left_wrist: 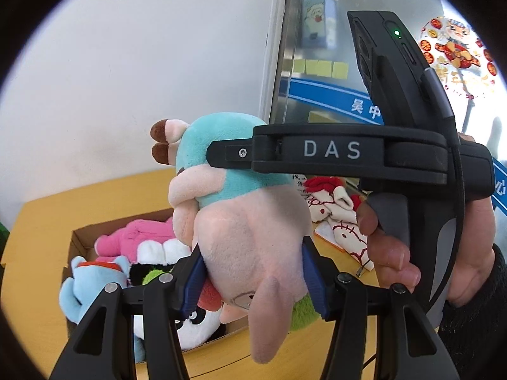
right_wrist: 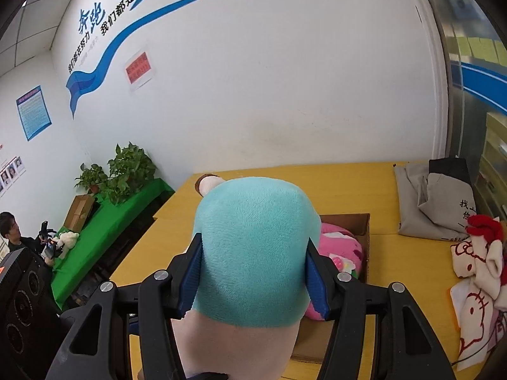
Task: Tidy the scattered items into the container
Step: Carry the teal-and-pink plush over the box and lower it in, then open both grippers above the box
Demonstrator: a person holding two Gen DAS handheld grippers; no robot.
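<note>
Both grippers, left (left_wrist: pixel 250 272) and right (right_wrist: pixel 253 272), clamp one plush (left_wrist: pixel 240 221), blocking the centre; the box (left_wrist: pixel 82 234) sits lower left. A towel (right_wrist: pixel 475 272) lies right.

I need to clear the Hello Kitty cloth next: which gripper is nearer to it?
Likely right. The right gripper holds the teal plush beside the Hello Kitty cloth; the left gripper grips its pink end, farther off.

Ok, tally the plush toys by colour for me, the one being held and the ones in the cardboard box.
Teal-and-pink plush toy, held: 1
Pink plush toy in the cardboard box: 1
Light blue plush toy in the box: 1
Black-and-white panda plush in the box: 1
Total: 4 that show clearly; others may be hidden.
</note>
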